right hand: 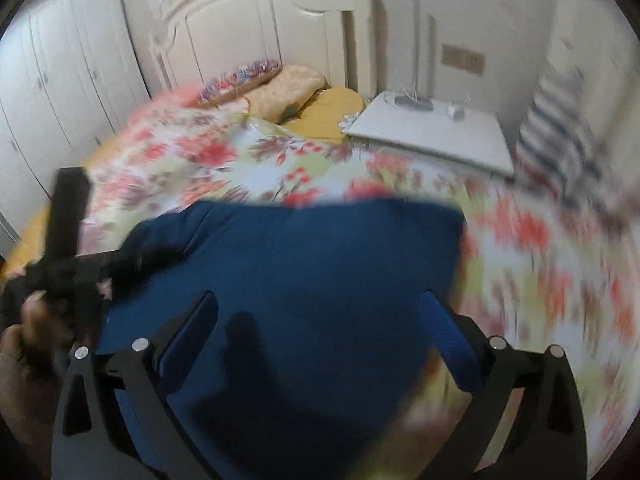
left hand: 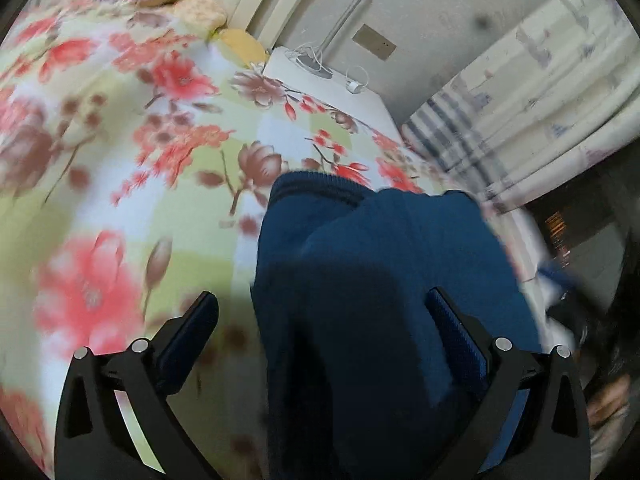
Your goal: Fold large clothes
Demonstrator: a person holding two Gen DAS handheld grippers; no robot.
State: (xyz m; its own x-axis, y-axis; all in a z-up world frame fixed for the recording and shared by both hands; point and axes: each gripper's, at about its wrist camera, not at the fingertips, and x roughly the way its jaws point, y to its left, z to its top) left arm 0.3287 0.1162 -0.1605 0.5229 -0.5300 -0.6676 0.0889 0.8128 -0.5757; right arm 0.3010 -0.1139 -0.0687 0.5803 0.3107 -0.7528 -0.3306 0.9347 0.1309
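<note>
A dark blue knitted garment (left hand: 384,280) lies folded on the floral bedspread (left hand: 120,128). In the left wrist view my left gripper (left hand: 324,312) is open just above the garment, its left finger over the bedspread and its right finger over the blue cloth. In the right wrist view the garment (right hand: 304,264) fills the middle, and my right gripper (right hand: 320,312) is open above it with nothing between its fingers. The other gripper (right hand: 68,240), black and held by a hand, shows blurred at the left edge over the garment's left side.
A white bedside table (right hand: 428,136) with a cable and charger stands beyond the bed's far right corner. Pillows (right hand: 296,84) lie at the white headboard (right hand: 240,24). A striped curtain (right hand: 560,136) hangs on the right. White wardrobe doors (right hand: 60,92) run along the left.
</note>
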